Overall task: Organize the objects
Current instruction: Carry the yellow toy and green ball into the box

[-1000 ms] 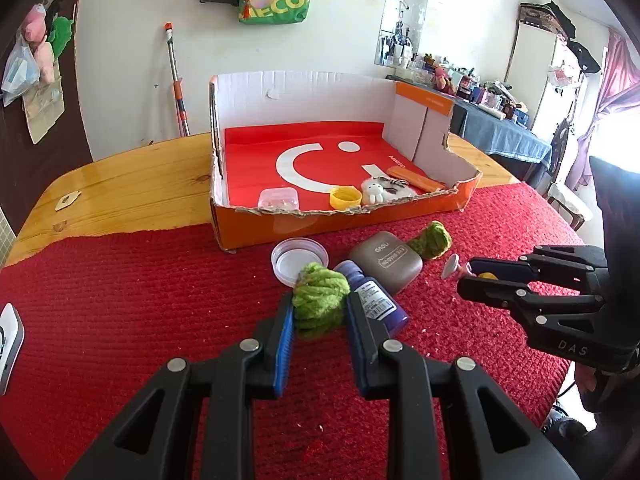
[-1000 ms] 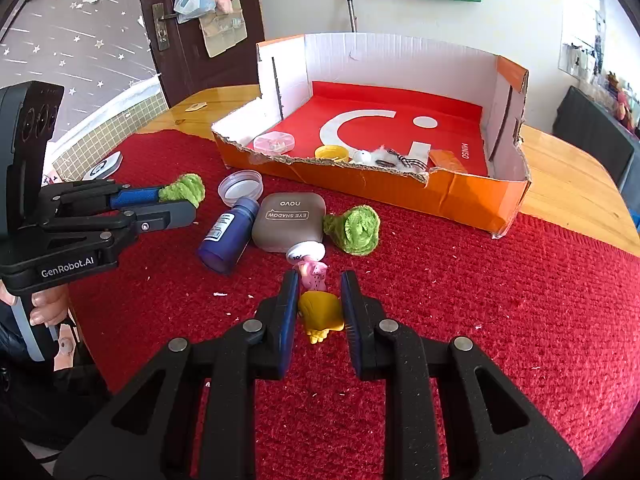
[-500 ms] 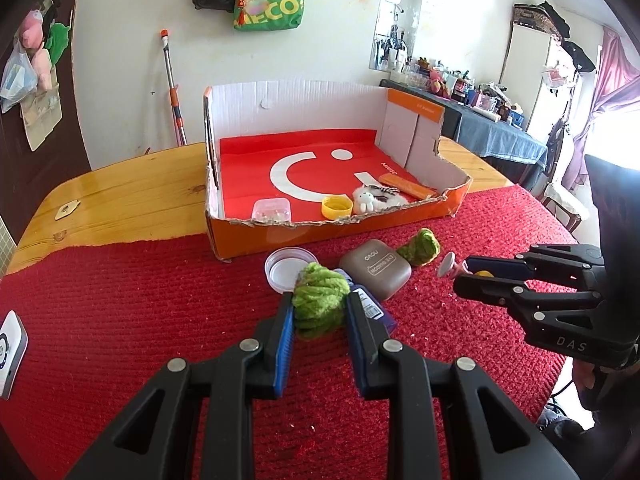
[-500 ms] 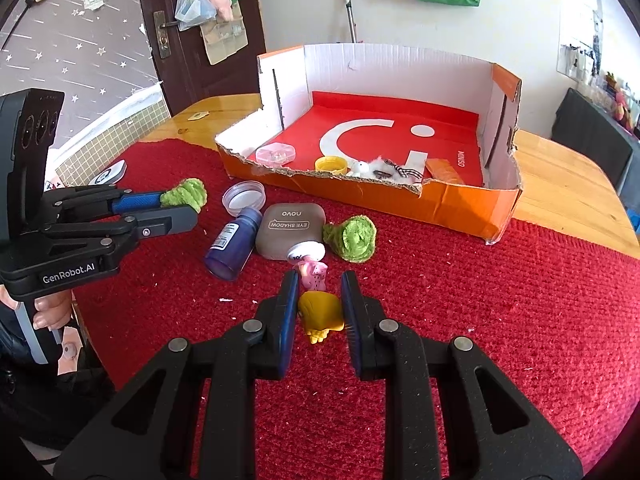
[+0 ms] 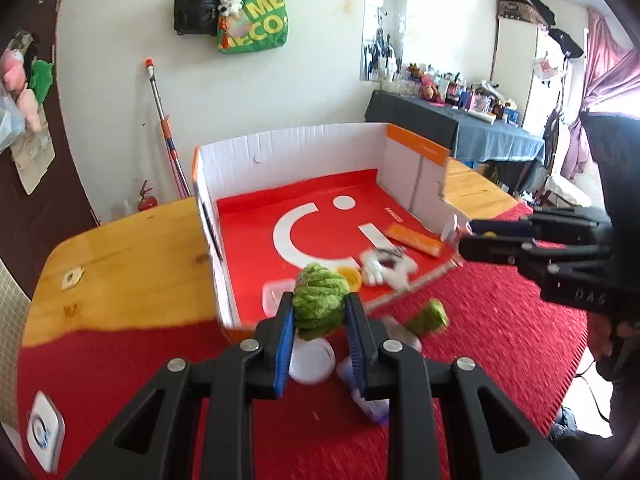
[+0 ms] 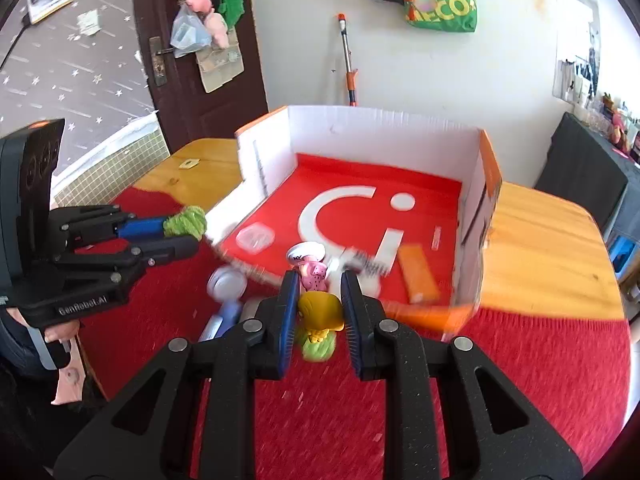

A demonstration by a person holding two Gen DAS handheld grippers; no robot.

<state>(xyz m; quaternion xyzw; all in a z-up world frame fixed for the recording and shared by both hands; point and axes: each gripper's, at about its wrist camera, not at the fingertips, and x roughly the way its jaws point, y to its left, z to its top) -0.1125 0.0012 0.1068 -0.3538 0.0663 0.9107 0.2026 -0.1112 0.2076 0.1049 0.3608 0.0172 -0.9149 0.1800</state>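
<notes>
cloth (image 5: 500, 344): red, ribbed | box (image 5: 304, 152): corrugated cardboard | table (image 5: 120, 264): glossy wood

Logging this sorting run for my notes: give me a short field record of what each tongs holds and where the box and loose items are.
left tongs: shut on green fuzzy ball
right tongs: shut on yellow-and-pink toy figure
box: open cardboard, red floor, on the table
in box: orange bar, clear lid
on red cloth: second green ball, blue bottle

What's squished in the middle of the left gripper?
A fuzzy green ball sits between the left gripper's blue pads, clamped on both sides. The left wrist view shows it best.
</notes>
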